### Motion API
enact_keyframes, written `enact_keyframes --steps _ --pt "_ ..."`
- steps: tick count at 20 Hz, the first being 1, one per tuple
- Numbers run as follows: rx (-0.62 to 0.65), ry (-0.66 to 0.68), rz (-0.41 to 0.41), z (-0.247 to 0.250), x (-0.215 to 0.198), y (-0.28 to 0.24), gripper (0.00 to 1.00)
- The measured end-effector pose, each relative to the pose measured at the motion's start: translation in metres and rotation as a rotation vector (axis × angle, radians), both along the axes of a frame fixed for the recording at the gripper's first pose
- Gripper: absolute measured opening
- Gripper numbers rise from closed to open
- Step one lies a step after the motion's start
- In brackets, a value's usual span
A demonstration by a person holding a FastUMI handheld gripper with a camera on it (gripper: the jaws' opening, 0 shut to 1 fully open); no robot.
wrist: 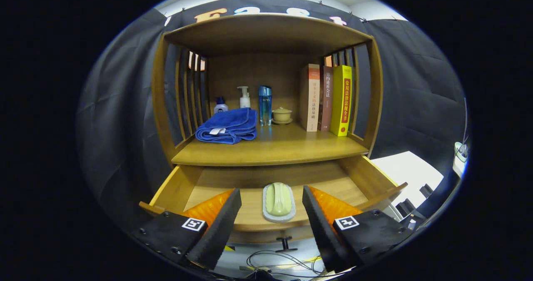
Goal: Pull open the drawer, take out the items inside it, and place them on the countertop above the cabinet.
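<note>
The wooden drawer (175,187) stands pulled open under the cabinet's countertop (275,150). Inside it lies a pale green soap bar on a white dish (278,202), near the drawer's front wall. My gripper (271,197) is open, its two fingers spread wide to either side of the soap dish and hovering above the drawer front. Nothing is held between them. The drawer's small dark knob (285,243) pokes out below the front panel.
On the countertop lie a folded blue towel (228,127), a small bottle, a pump bottle (244,98), a blue bottle (265,105), a lidded cup (282,115) and three upright books (329,100). Cables (275,262) lie on the floor below the drawer.
</note>
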State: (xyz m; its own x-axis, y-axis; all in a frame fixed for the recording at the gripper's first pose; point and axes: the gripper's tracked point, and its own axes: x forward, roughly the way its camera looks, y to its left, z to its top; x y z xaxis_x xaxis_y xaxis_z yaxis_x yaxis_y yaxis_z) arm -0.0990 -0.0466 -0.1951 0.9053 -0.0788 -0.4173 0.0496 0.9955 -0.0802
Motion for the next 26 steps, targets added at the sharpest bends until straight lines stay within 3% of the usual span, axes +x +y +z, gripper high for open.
enact_keyframes --steps 10,21,22,26 --pt "-0.054 0.214 -0.004 -0.076 0.049 -0.023 0.98" --pt "0.027 0.431 -0.026 -0.145 0.052 -0.022 0.98" --pt "0.029 0.441 -0.023 -0.148 0.052 -0.02 0.95" --pt "0.042 0.475 -0.038 -0.158 0.052 -0.02 0.64"
